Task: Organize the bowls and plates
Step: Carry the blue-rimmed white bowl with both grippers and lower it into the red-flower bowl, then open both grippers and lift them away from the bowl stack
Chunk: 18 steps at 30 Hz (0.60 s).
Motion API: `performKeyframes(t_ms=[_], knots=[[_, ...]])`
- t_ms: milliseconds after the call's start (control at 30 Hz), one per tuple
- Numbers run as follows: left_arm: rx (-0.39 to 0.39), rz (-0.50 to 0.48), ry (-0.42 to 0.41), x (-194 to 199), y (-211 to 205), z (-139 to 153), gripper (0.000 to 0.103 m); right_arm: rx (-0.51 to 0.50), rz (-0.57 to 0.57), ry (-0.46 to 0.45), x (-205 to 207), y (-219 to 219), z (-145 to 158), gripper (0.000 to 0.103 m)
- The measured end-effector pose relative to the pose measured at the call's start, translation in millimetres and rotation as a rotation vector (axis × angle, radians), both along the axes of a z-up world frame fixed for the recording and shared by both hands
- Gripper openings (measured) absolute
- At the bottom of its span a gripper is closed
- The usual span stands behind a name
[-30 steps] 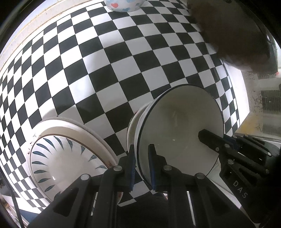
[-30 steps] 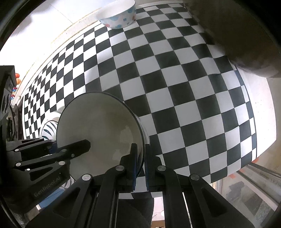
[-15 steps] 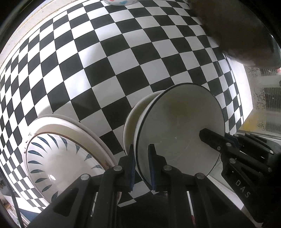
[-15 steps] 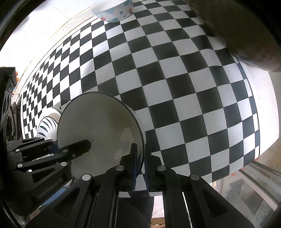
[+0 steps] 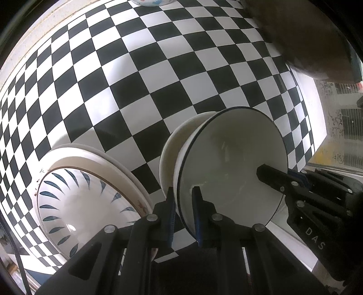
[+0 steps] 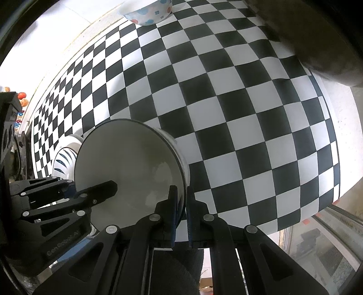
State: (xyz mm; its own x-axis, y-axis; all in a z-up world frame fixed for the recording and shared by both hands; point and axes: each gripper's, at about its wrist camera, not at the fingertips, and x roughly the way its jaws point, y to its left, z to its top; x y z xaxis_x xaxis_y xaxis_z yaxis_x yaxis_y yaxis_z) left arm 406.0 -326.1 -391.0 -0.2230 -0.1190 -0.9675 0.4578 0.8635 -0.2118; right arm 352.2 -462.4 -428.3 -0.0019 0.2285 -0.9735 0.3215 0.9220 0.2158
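Checkered surface (image 5: 140, 74) lies below as my left gripper (image 5: 183, 213) and right gripper (image 6: 180, 204) both pinch the dark-rimmed white bowl (image 5: 231, 168) at opposite rim edges, the leaf-patterned plate (image 5: 74, 197) waiting at nine o'clock, nearer my left.

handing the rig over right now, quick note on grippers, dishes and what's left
Left gripper: shut on the near rim of the white bowl.
Right gripper: shut on the same bowl's opposite rim; the bowl is lifted and tilted above the checkered tablecloth.
Blue-leaf plate: on the cloth to the left of the bowl.
Dotted bowl: at the far edge.
Done: bowl picked up with both grippers.
Left: set it down, probably onto the plate; dotted bowl not yet handled.
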Motion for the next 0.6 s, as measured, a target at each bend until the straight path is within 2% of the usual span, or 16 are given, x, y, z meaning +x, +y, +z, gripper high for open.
performKeyframes(t_ms=[433,600], knots=[[0.055,-0.044,-0.002,-6.0,-1.1,1.3,0.014,0.01,0.015,0.005,0.6,2.1,0.8,0.008],[0.051,-0.038,-0.006,-5.0,-1.2,1.2,0.014,0.002,0.029,0.013,1.6,4.6,-0.2,0.008]])
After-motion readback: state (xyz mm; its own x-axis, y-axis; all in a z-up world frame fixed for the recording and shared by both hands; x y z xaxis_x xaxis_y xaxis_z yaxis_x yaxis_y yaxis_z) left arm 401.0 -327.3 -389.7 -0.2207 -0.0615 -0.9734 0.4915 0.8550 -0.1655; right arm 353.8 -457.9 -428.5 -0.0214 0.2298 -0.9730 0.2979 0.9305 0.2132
